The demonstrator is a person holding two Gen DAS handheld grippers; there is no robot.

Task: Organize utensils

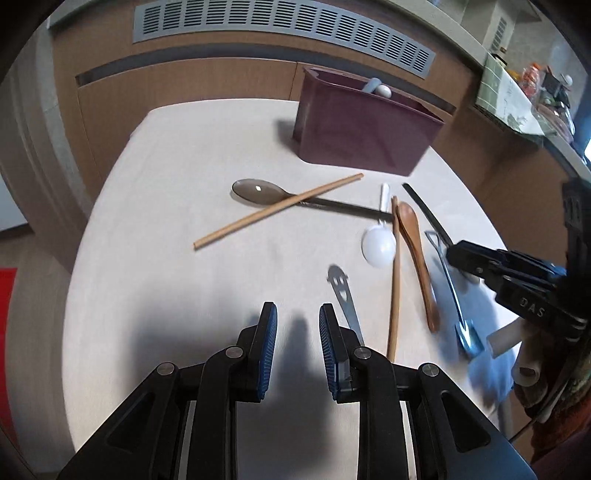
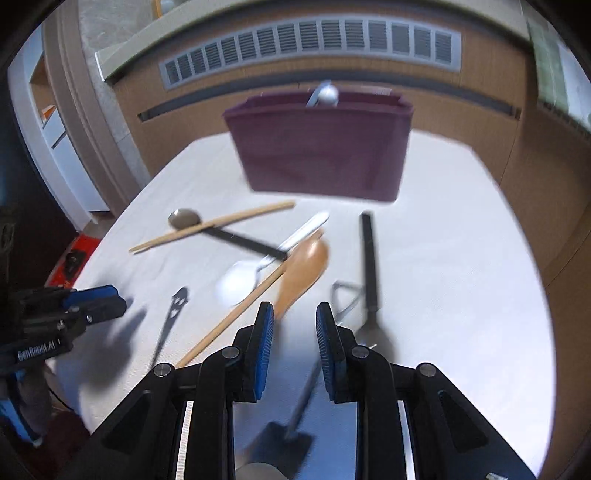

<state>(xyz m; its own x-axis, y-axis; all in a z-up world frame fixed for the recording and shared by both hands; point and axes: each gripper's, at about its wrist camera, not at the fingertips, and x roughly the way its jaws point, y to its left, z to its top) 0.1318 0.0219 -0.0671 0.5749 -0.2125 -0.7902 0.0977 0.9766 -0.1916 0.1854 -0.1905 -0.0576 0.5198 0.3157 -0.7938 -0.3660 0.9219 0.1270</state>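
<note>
Loose utensils lie on the white table point(image 1: 166, 221). Among them are a grey spoon point(image 1: 258, 192) under a chopstick point(image 1: 277, 212), a white spoon point(image 1: 378, 243), a second chopstick point(image 1: 395, 280), a wooden spoon point(image 1: 415, 251), a flat metal utensil with face cut-outs point(image 1: 345, 299) and a black-handled utensil point(image 2: 367, 258). My left gripper point(image 1: 298, 314) hangs open over bare table, just left of the cut-out utensil. My right gripper point(image 2: 294, 314) is open too, close behind the wooden spoon point(image 2: 303, 269). A wire-loop metal utensil point(image 2: 343, 295) runs on the table beneath its gap.
A maroon bin point(image 1: 362, 129) stands at the table's far side with two utensils point(image 1: 376, 86) sticking out of it. Wooden cabinets with a grey vent point(image 1: 280, 22) rise behind. The right gripper point(image 1: 458, 254) shows at the left view's right edge, above white tubes point(image 1: 506, 339).
</note>
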